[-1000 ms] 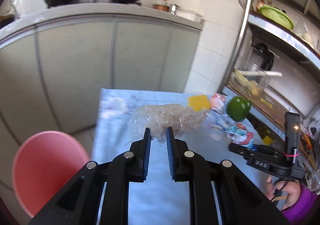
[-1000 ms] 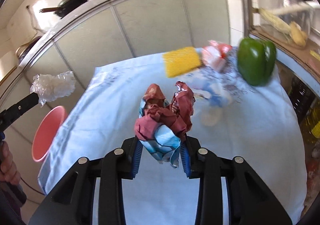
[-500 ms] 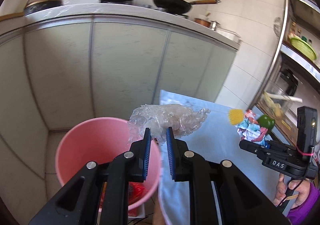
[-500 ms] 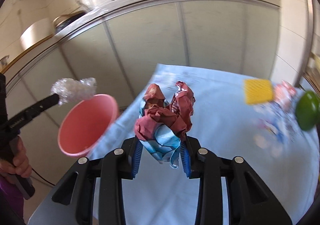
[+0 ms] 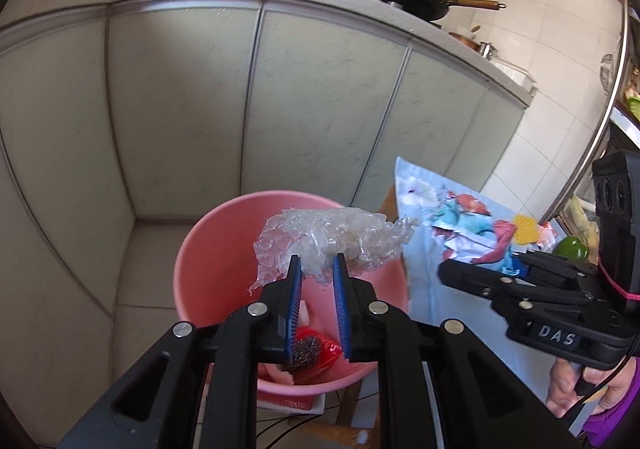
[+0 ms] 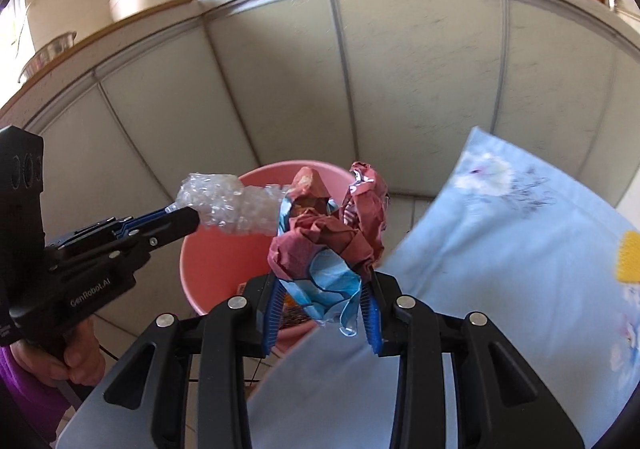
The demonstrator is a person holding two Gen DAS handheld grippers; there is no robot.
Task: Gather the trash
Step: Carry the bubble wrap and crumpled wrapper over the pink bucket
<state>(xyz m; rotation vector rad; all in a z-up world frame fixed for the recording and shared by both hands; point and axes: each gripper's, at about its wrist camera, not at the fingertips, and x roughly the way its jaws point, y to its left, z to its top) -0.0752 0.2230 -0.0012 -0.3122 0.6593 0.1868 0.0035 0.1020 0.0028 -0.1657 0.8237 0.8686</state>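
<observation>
My left gripper (image 5: pixel 316 273) is shut on a crumpled clear bubble wrap (image 5: pixel 336 241) and holds it over the pink bin (image 5: pixel 216 261) on the floor. The bin holds red and grey trash (image 5: pixel 312 351). My right gripper (image 6: pixel 322 301) is shut on a crumpled red and blue wrapper (image 6: pixel 324 241), at the table's left edge beside the bin (image 6: pixel 216 265). The left gripper (image 6: pixel 176 217) with the bubble wrap (image 6: pixel 228 205) shows in the right wrist view. The right gripper (image 5: pixel 516 269) with the wrapper (image 5: pixel 472 237) shows in the left wrist view.
A light blue tablecloth (image 6: pixel 500 249) covers the table right of the bin. A yellow sponge (image 5: pixel 527 230) and a green pepper (image 5: pixel 570 248) lie on its far side. Grey cabinet doors (image 5: pixel 320 109) stand behind the bin, with pans (image 5: pixel 412 3) on the counter above.
Both grippers have swung left from the table toward the pink bin. The bubble wrap now hangs over the bin, and the wrapper has reached the table's edge beside it.
</observation>
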